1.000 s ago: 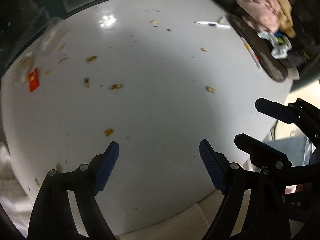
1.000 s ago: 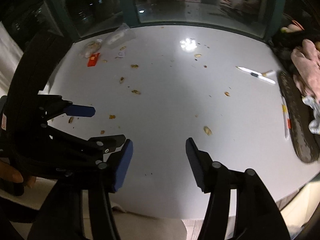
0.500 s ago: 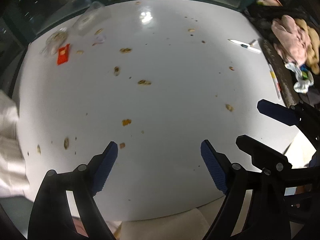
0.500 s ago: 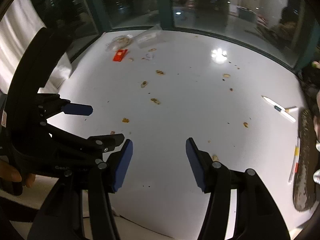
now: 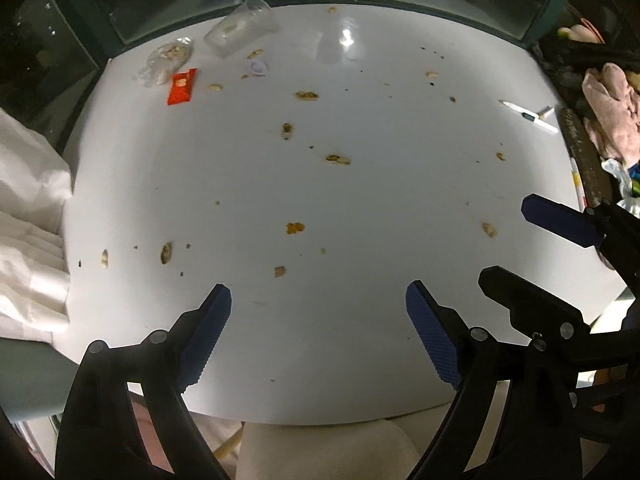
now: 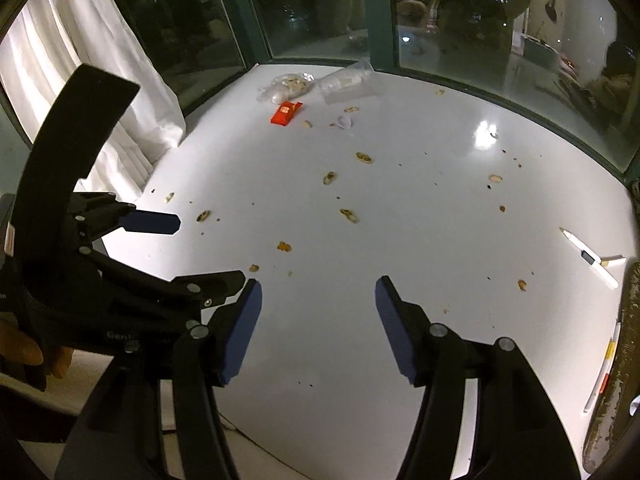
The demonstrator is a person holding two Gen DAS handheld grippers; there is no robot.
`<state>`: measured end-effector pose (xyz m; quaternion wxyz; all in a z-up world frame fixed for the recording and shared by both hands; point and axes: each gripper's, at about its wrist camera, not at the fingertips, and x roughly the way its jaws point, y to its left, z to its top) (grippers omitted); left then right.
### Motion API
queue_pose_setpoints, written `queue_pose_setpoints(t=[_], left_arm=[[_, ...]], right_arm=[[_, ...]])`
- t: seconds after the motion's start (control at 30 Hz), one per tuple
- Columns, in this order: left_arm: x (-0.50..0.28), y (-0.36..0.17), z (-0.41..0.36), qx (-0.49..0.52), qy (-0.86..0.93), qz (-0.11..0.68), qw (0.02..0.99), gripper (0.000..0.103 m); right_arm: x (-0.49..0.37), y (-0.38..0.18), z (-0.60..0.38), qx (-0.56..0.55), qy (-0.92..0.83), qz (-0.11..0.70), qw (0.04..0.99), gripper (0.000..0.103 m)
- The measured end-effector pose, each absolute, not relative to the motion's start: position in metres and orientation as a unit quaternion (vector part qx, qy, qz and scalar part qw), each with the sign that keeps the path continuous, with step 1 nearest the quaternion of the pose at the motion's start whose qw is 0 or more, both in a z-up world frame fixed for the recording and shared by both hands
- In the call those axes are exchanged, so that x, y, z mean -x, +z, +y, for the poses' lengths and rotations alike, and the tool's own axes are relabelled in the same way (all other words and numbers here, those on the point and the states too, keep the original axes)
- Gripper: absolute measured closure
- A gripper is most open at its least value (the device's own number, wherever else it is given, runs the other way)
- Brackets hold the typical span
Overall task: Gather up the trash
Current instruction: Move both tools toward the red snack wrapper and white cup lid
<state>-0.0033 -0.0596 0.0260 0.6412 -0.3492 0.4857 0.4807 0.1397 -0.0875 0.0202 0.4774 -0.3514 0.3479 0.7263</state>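
Trash lies on a white round table (image 5: pixel 360 340). At its far left are a red wrapper (image 5: pixel 182 87) (image 6: pixel 286 113), a tipped clear plastic cup (image 5: pixel 240 32) (image 6: pixel 348 82) and a clear bag of shells (image 5: pixel 168 58) (image 6: pixel 286 86). Peanut shells (image 5: pixel 338 159) (image 6: pixel 349 216) and an orange scrap (image 5: pixel 295 228) (image 6: pixel 284 246) are scattered across the middle. My left gripper (image 5: pixel 318 292) (image 6: pixel 208 250) hangs over the near edge, jaws opening, nothing between them. Beside it on the right, my right gripper (image 6: pixel 319 284) (image 5: pixel 507 240) is also opening and empty.
A white pen (image 5: pixel 528 116) (image 6: pixel 588 258) lies at the right. Beyond it are a dark worn board (image 5: pixel 584 160) and pink cloth (image 5: pixel 612 108). A white curtain (image 5: pixel 28 220) (image 6: pixel 100 80) hangs at the left. Window glass (image 6: pixel 320 8) runs behind the table.
Both views have rolled, so the wrapper, cup and bag swung from the far left towards the top middle. Both pairs of jaws stand slightly wider.
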Motion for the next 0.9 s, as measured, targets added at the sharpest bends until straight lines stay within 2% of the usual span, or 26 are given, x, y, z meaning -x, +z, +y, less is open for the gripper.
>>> queue_pose_setpoints(t=[0.43, 0.9], left_arm=[[0.024, 0.020, -0.041, 0.349, 0.488, 0.489, 0.633, 0.017], [0.078, 0.015, 0.022, 0.348, 0.476, 0.500, 0.634, 0.016]], right_arm=[[-0.123, 0.018, -0.071, 0.351, 0.734, 0.344, 0.469, 0.045], [-0.067, 0.016, -0.017, 0.358, 0.726, 0.347, 0.473, 0.045]])
